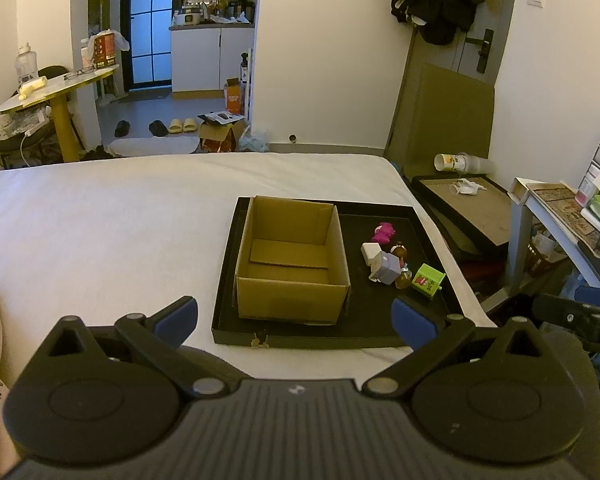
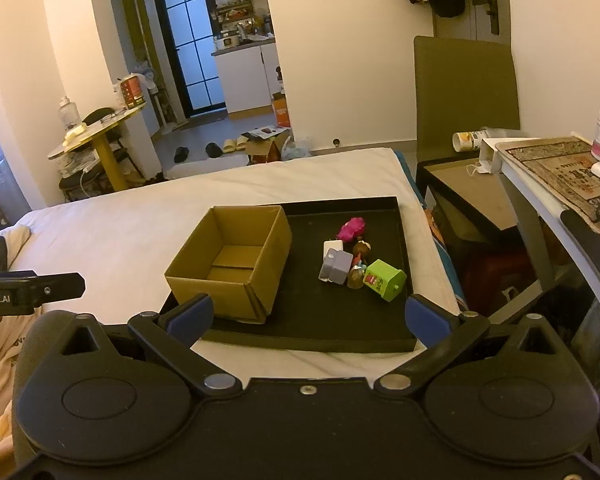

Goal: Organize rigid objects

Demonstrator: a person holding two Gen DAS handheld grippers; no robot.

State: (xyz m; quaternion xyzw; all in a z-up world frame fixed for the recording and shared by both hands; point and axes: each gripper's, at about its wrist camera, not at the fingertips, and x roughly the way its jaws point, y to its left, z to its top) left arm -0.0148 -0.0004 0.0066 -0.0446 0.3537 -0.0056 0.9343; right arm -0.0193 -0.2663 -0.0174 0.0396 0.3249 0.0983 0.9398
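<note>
Matt brown cardboard box [image 1: 292, 258], matt black tray [image 1: 380, 328], smooth white cloth bedsheet [image 1: 120, 220]

Cream walls, warm dim light. Bed [image 1: 140, 216] under white sheet. Round yellow-legged table [image 1: 56, 88] at left, glass-paned door [image 1: 150, 20] beyond, grey door [image 1: 480, 40] at right.

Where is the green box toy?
The green box toy lies on the black tray, right of the cardboard box, beside the grey block, nearest the right gripper.
</note>
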